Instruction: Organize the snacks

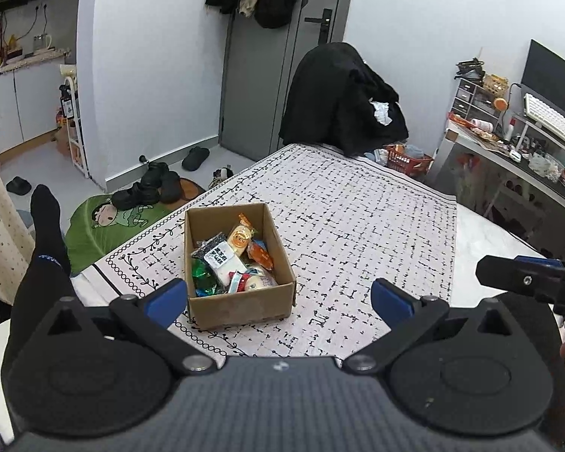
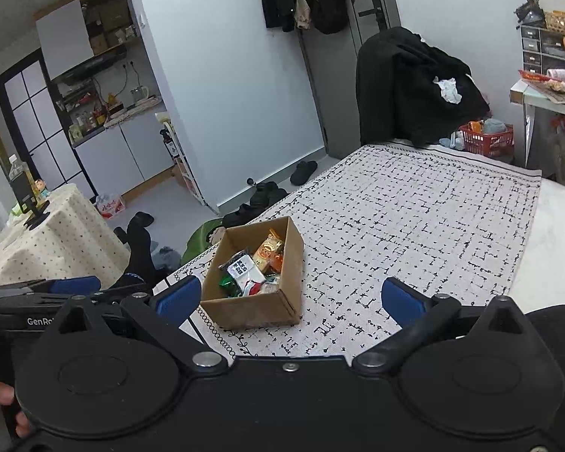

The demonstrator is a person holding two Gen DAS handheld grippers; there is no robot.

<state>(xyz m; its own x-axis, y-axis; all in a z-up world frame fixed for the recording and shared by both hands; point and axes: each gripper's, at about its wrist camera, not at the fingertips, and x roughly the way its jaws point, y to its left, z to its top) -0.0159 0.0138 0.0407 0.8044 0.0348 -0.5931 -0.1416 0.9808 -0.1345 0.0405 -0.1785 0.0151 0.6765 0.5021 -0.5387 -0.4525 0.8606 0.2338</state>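
Observation:
A small open cardboard box [image 1: 241,307] stands on the patterned tablecloth [image 1: 358,226] near the table's front left. It holds several wrapped snacks [image 1: 231,260]: white, orange and green packets. My left gripper [image 1: 278,301] is open and empty, just short of the box's near wall. In the right wrist view the box [image 2: 252,310] sits ahead to the left with the snacks [image 2: 252,267] inside. My right gripper [image 2: 290,299] is open and empty, near the box's right front corner. The right gripper also shows at the left wrist view's right edge [image 1: 527,280].
A chair draped in black clothing [image 1: 342,101] stands at the table's far end. A red basket [image 1: 408,160] and a cluttered desk [image 1: 516,143] are at the right. Shoes [image 1: 150,188] and a green mat [image 1: 105,226] lie on the floor at the left. A person's leg in a black sock [image 1: 45,226] is beside the table.

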